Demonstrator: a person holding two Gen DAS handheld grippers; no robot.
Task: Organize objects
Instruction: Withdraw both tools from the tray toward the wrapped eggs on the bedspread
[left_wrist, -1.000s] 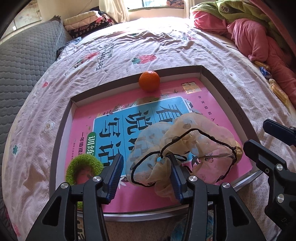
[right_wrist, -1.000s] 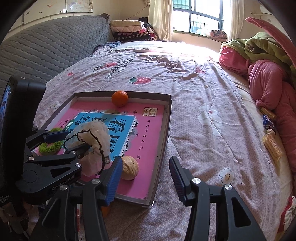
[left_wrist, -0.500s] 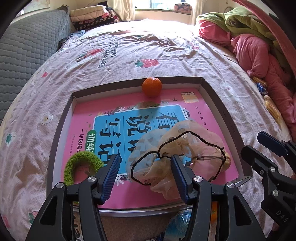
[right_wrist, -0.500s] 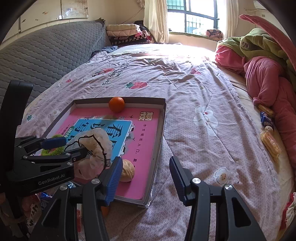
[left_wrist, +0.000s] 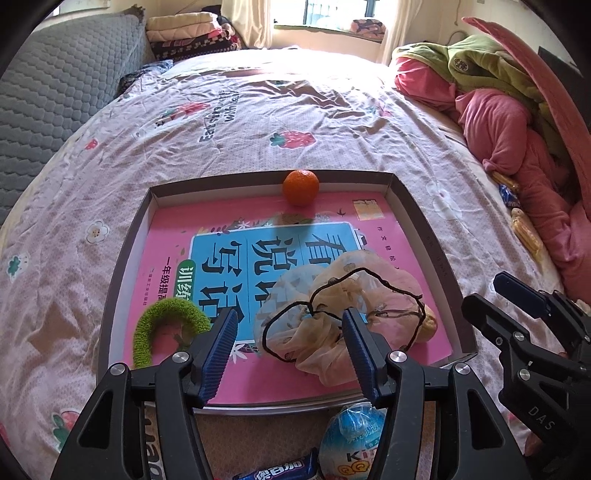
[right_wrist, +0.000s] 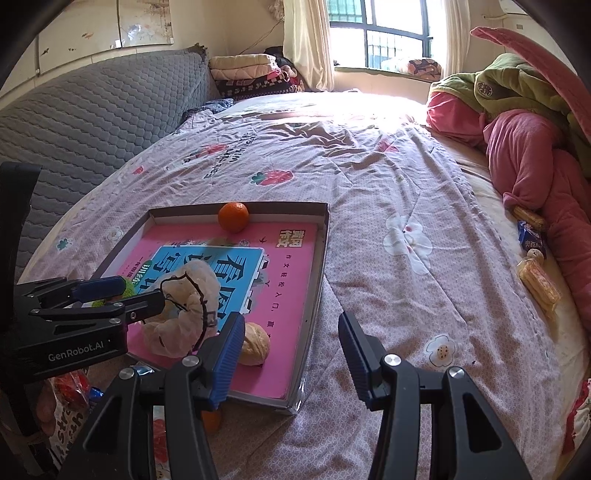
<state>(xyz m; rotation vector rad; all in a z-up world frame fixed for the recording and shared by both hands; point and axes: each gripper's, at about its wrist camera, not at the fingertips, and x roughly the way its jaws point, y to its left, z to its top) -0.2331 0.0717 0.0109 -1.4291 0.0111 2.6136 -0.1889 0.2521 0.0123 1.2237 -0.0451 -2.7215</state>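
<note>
Above near edge of tray (left_wrist: 436, 254): left tool (left_wrist: 290, 341) released, jaws just been opening, nothing gripped. Sheer scrunchie (left_wrist: 343, 310) now lies free on pink book, near-right. Judged: placement done. Right tool (right_wrist: 288, 350) parted, empty, over bed.

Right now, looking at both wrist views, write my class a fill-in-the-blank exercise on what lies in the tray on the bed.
1. The round fruit against the tray's far wall is an ____.
2. The fuzzy ring near the tray's left edge is coloured ____.
3. The sheer scrunchie is edged with a thin ____ cord.
4. The left gripper has just been opening; its jaws now stand ____, pressing on nothing.

Missing words: orange; green; black; open
</note>
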